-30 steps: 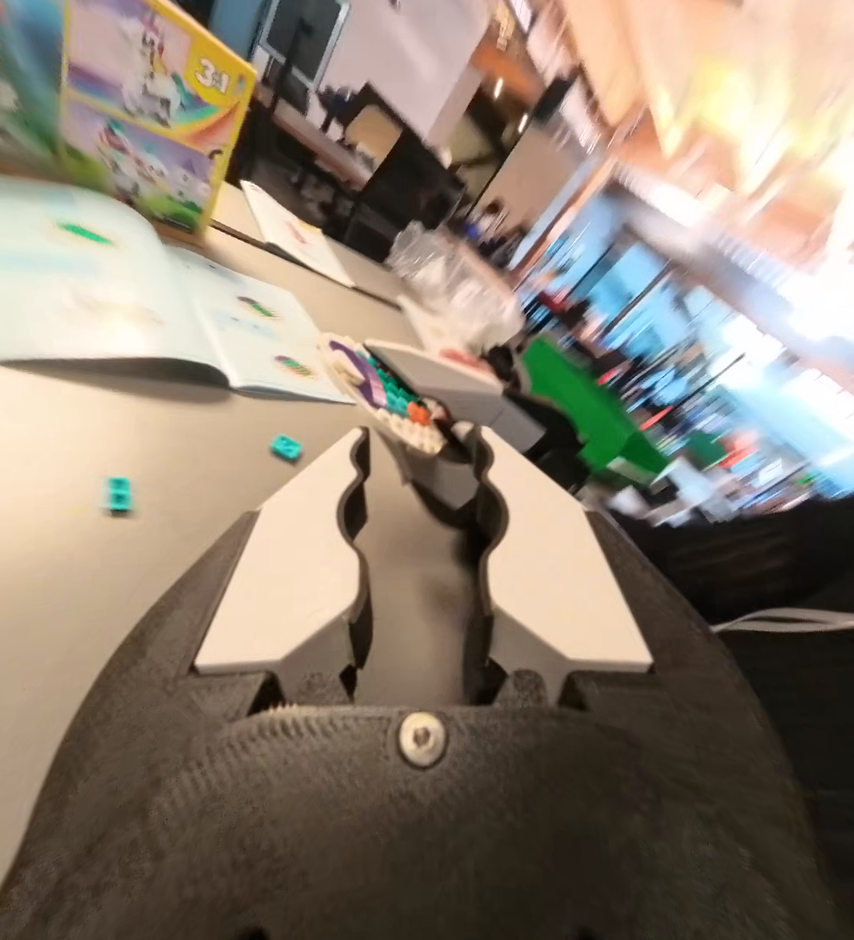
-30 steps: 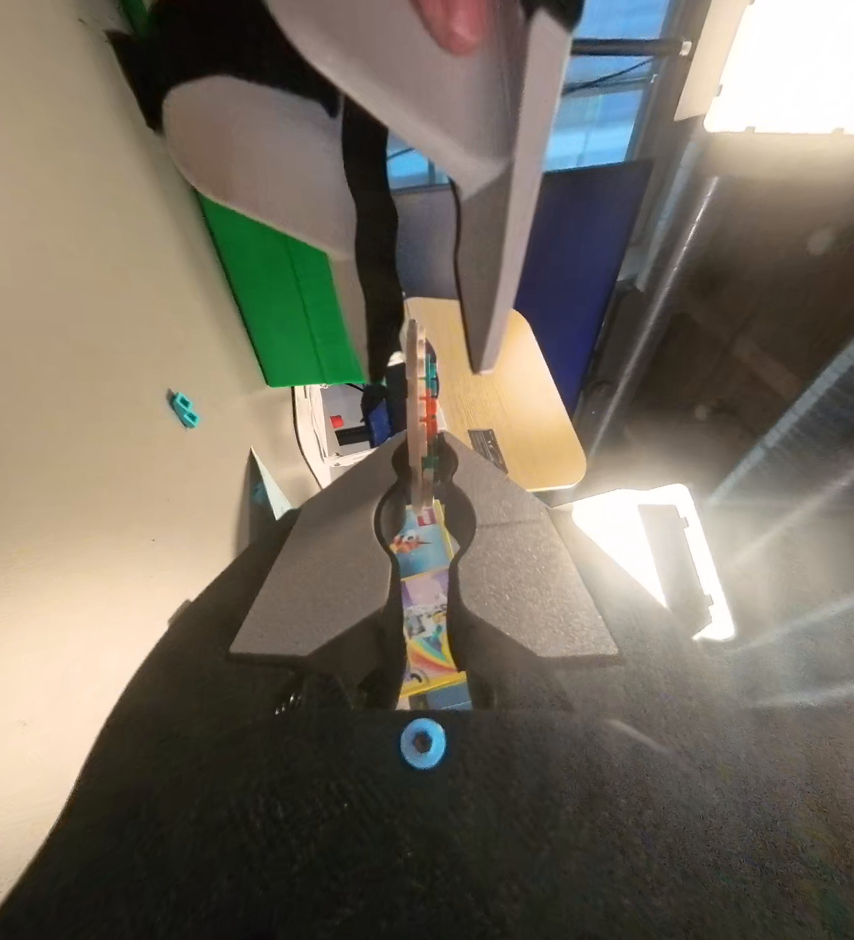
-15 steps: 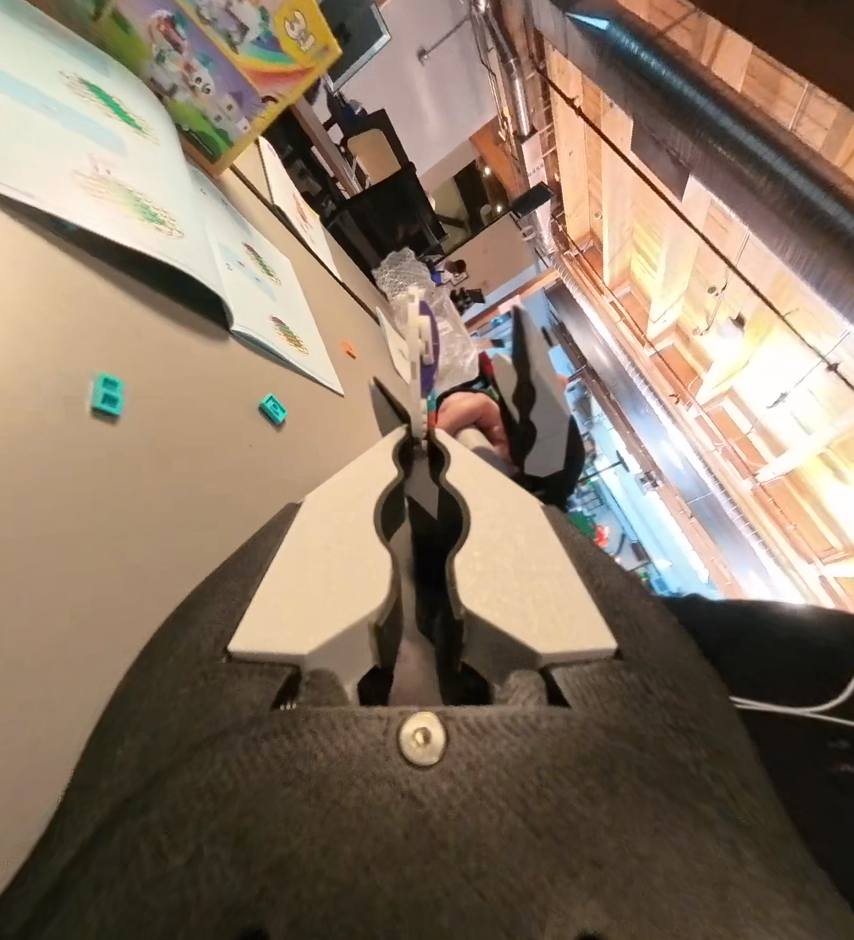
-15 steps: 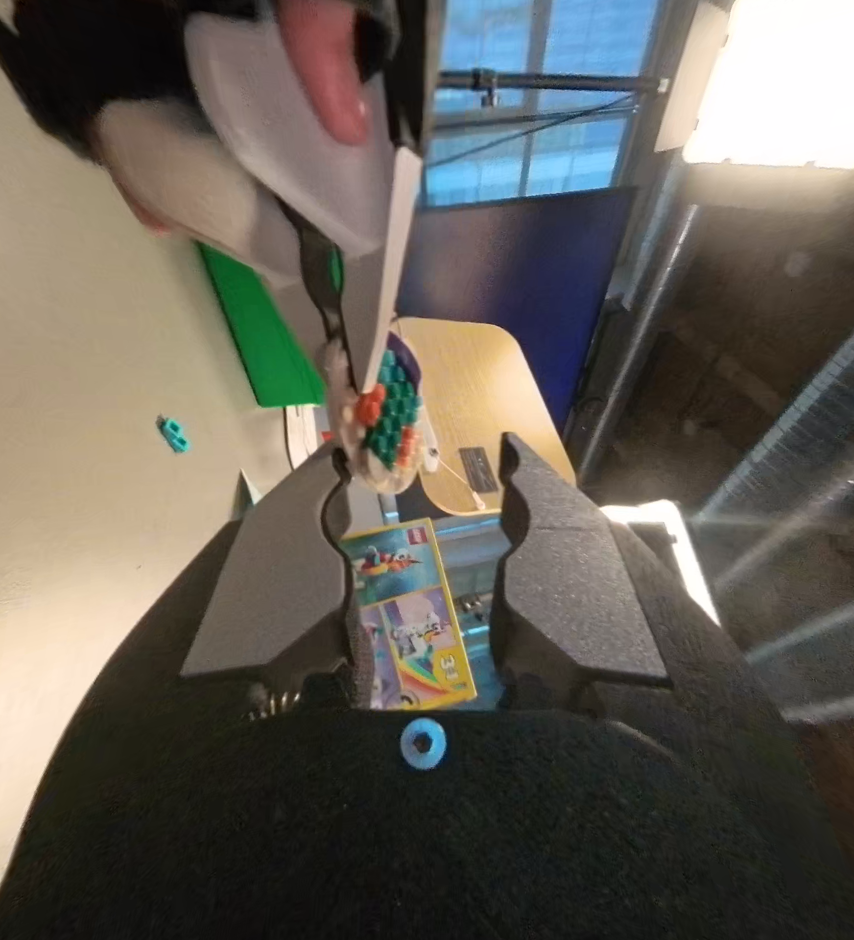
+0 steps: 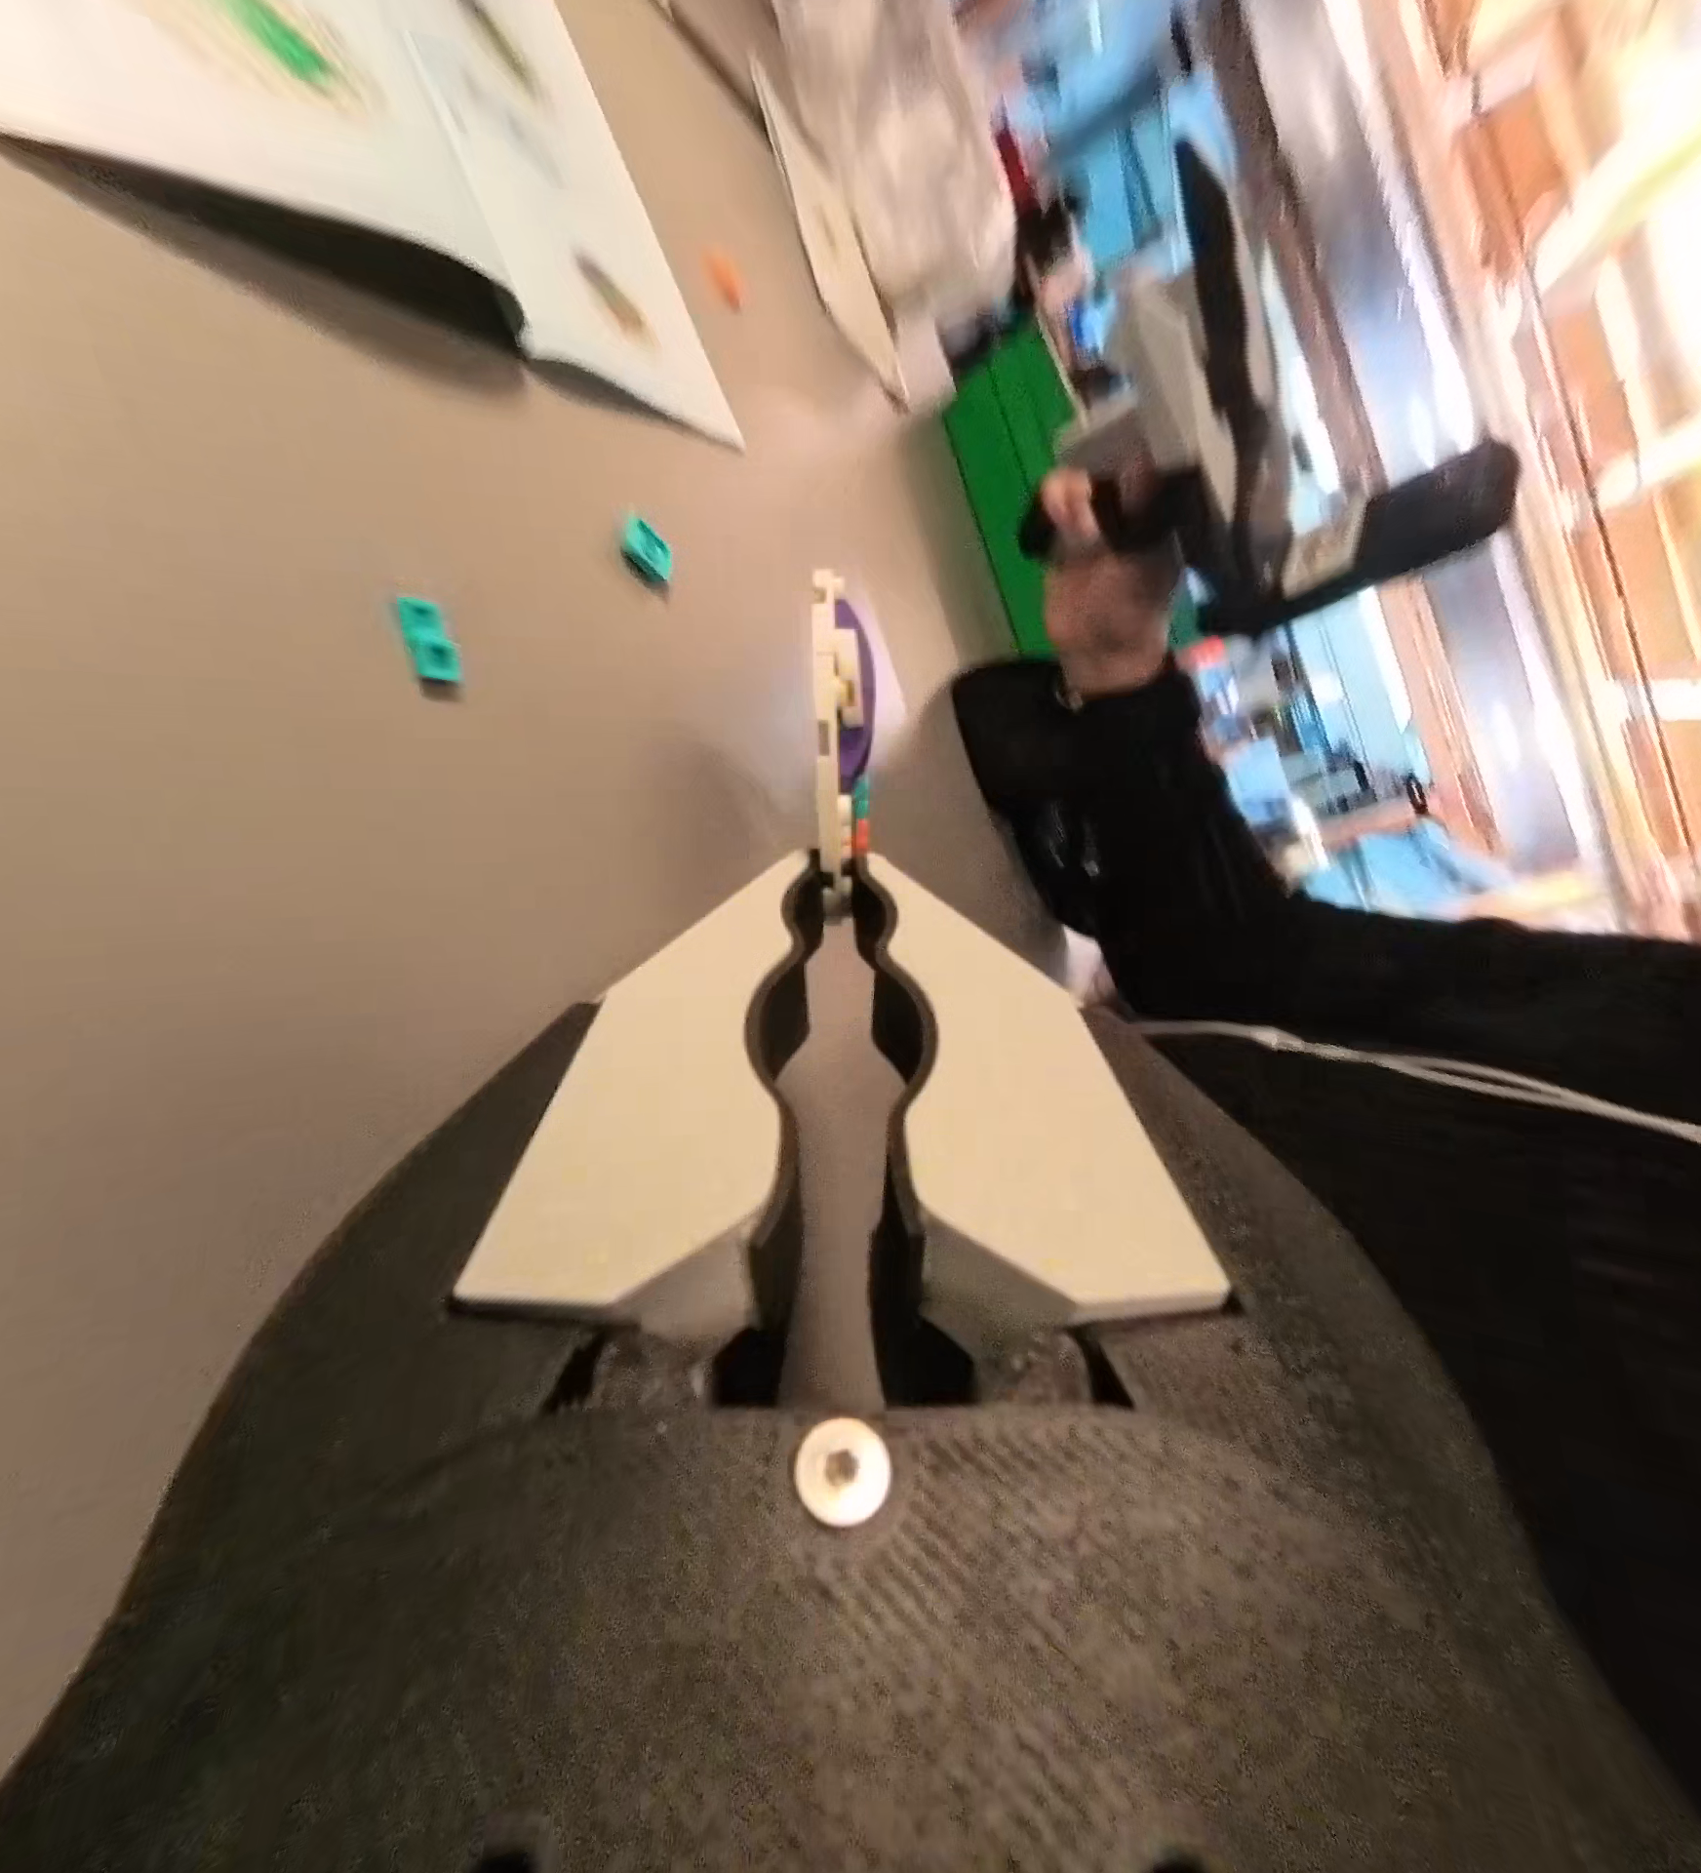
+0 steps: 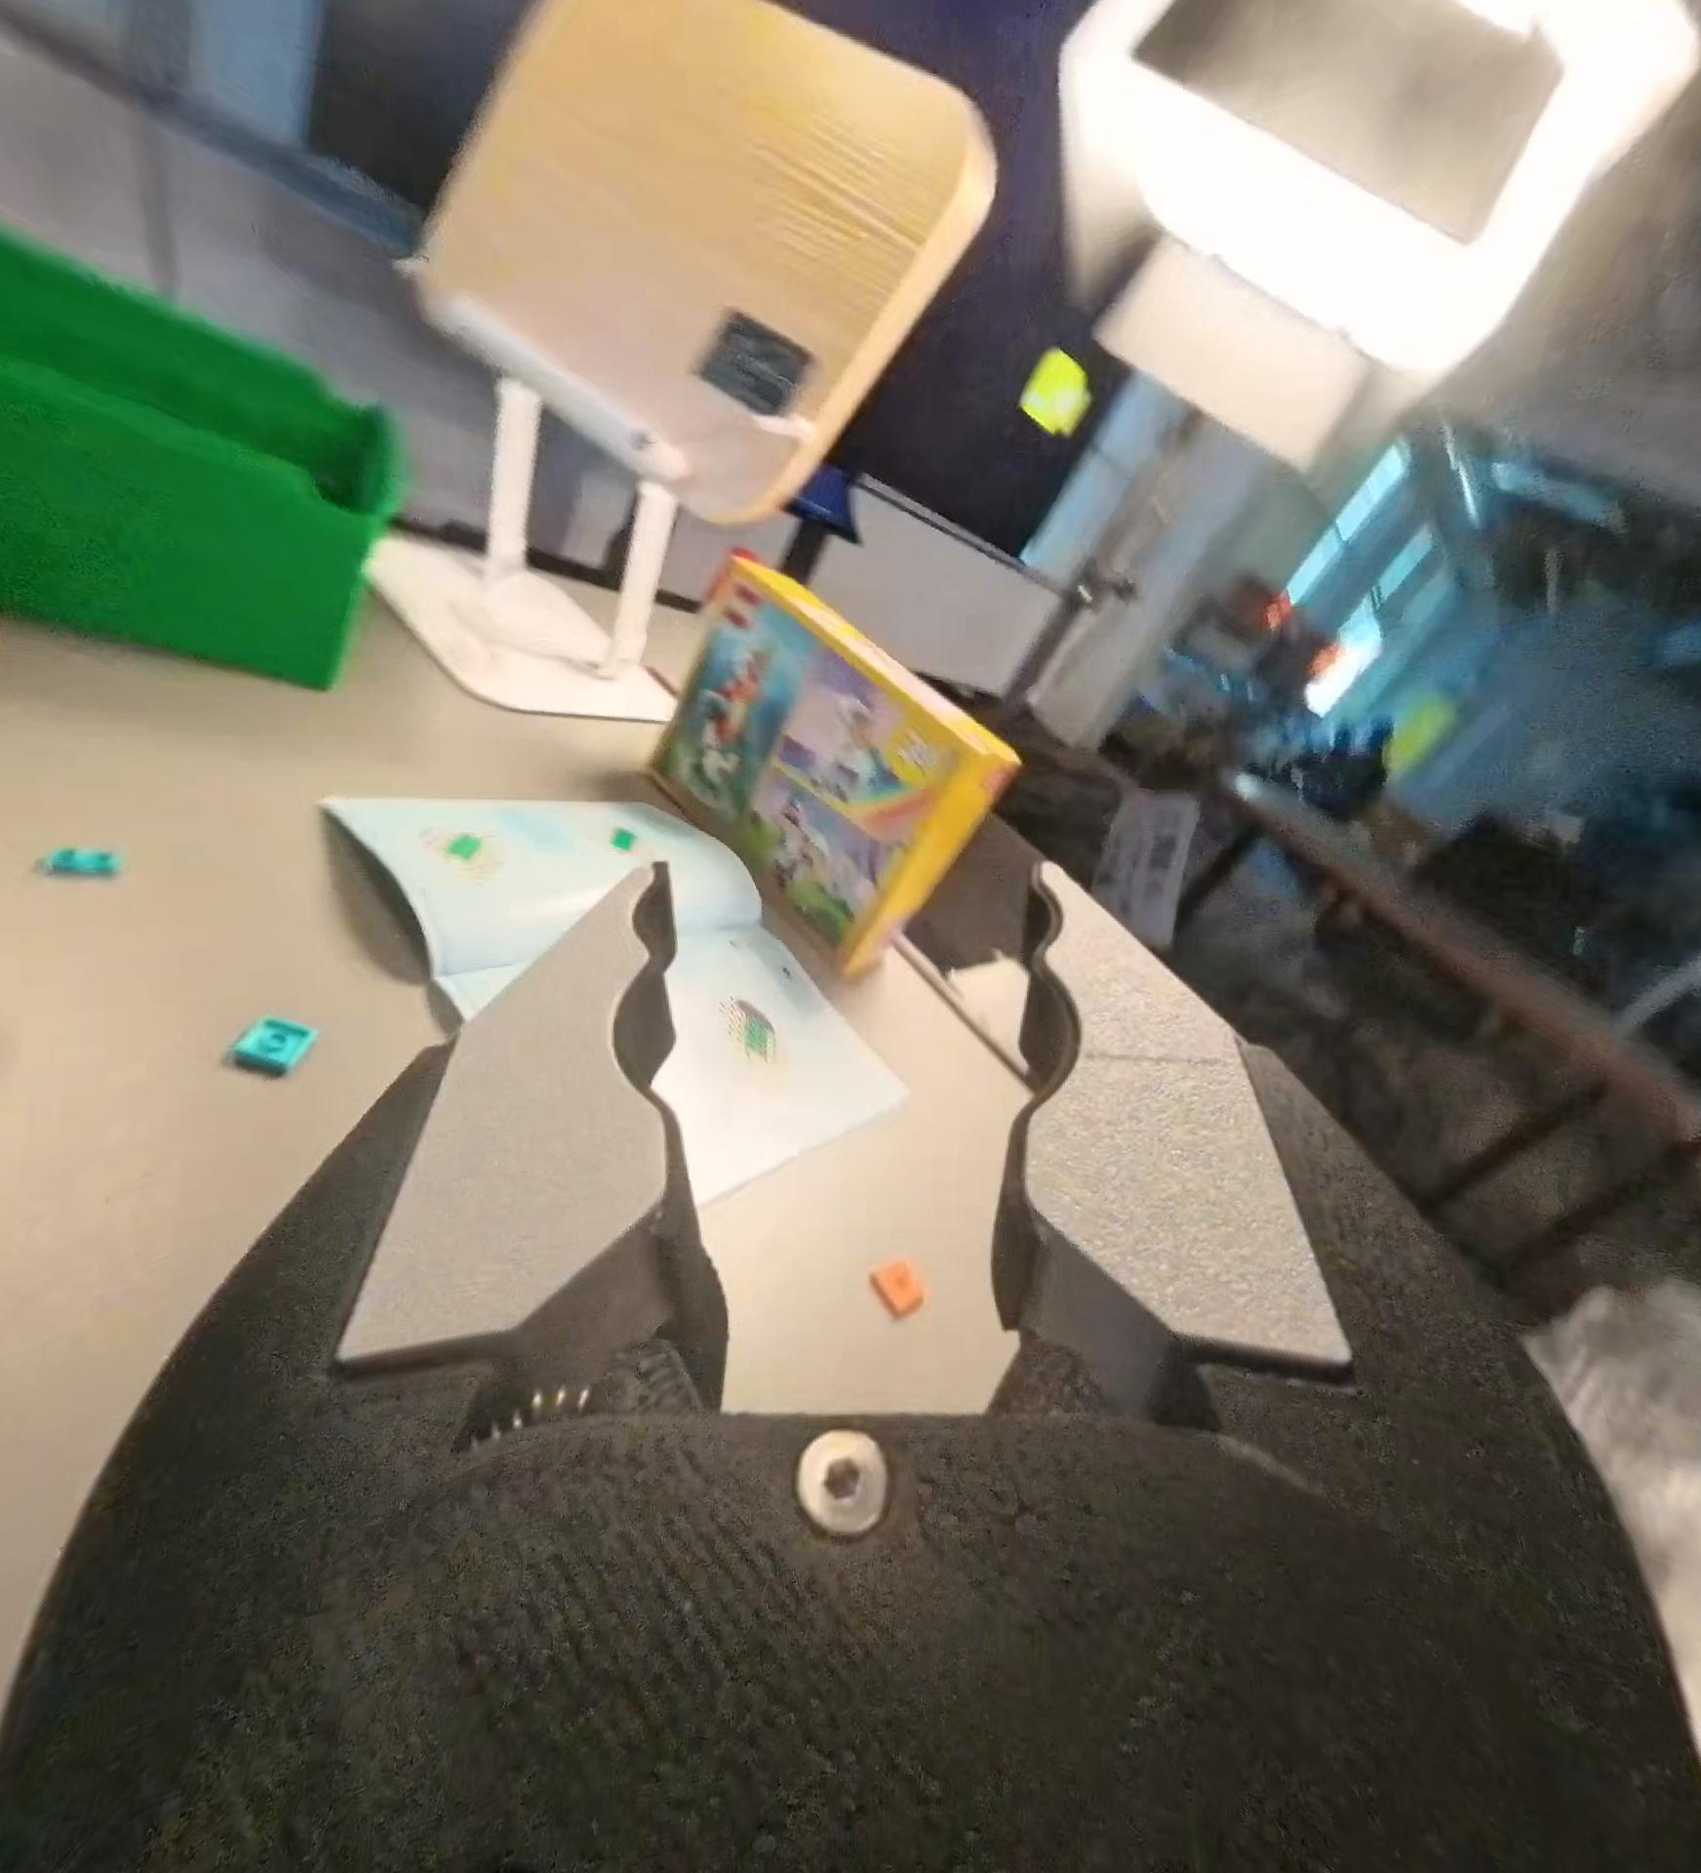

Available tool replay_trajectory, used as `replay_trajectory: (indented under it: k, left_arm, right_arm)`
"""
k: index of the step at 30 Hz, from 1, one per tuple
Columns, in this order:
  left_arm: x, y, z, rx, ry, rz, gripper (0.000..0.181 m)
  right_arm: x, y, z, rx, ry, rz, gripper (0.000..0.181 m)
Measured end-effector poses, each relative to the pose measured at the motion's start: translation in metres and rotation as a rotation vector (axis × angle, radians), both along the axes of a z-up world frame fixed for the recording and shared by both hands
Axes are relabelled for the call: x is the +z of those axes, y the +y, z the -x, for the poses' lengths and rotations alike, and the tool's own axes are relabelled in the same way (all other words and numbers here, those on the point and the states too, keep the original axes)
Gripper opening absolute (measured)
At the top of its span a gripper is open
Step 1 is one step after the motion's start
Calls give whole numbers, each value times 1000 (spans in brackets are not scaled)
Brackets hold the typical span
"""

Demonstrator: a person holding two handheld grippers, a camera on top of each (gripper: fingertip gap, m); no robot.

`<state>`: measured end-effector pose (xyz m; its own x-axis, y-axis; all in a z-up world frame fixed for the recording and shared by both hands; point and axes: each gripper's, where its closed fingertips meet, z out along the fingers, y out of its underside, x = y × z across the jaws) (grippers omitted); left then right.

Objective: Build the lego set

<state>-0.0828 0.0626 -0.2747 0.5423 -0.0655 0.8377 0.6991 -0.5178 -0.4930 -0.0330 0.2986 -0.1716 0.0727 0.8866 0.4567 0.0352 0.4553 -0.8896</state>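
Over by the open instruction booklet [image 6: 563,892], which is lying flat on the tan table [image 6: 117,1166], the left gripper [image 5: 838,874] is clamping its pale fingers [image 5: 684,1095] tight on the bottom edge of the half-built lego plate [image 5: 838,730], and that's where the build is sitting right now: pinched edge-on at the tips, sticking straight out past them, white along one face with purple and a bit of teal and orange showing on the other. It's hanging off to the side of the booklet, above the table rather than resting on it as far as I can tell. The right gripper [image 6: 844,892] is doing nothing much, its dark fingers [image 6: 522,1145] spread wide apart with nothing between them, hovering just in front of the booklet's near corner. A yellow lego box [image 6: 826,811] is standing upright right behind the booklet, touching or nearly touching its far edge. Two teal pieces [image 5: 429,639] [image 5: 646,548] are lying loose beside the booklet, and a small orange piece [image 6: 897,1287] is sitting on the table on the booklet's near side. A green bin [image 6: 137,507] is sitting well beyond the booklet. From the left wrist view a hand [image 5: 1100,598] in a black sleeve is gripping the other tool's handle, all pretty blurry.
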Motion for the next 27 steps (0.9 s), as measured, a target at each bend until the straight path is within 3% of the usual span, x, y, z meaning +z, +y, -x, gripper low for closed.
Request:
replay_trajectory:
  k: [4, 7, 11, 15, 17, 24, 27]
  left_arm:
    - [-7, 27, -36, -368, -30, 81, 4]
    - [-9, 53, -60, -584, -79, 122, 4]
    - [-10, 87, -75, -724, -158, 96, 4]
    - [15, 94, -70, -839, -302, -118, 3]
    - [16, 88, -61, -862, -283, -163, 3]
    - [-10, 76, -32, -707, -245, -5, 3]
    - [-14, 76, -34, -707, -212, 4, 3]
  right_arm:
    - [-11, 60, -21, -249, 162, 224, 63]
    - [-17, 84, -33, -424, 265, 167, 53]
    - [-28, 99, -38, -580, 285, 47, 46]
    - [-27, 103, -40, -587, 314, 58, 45]
    - [-31, 101, -35, -555, 293, 71, 45]
    - [-31, 88, -13, -440, 268, 54, 43]
    - [-35, 83, -3, -416, 237, 37, 43]
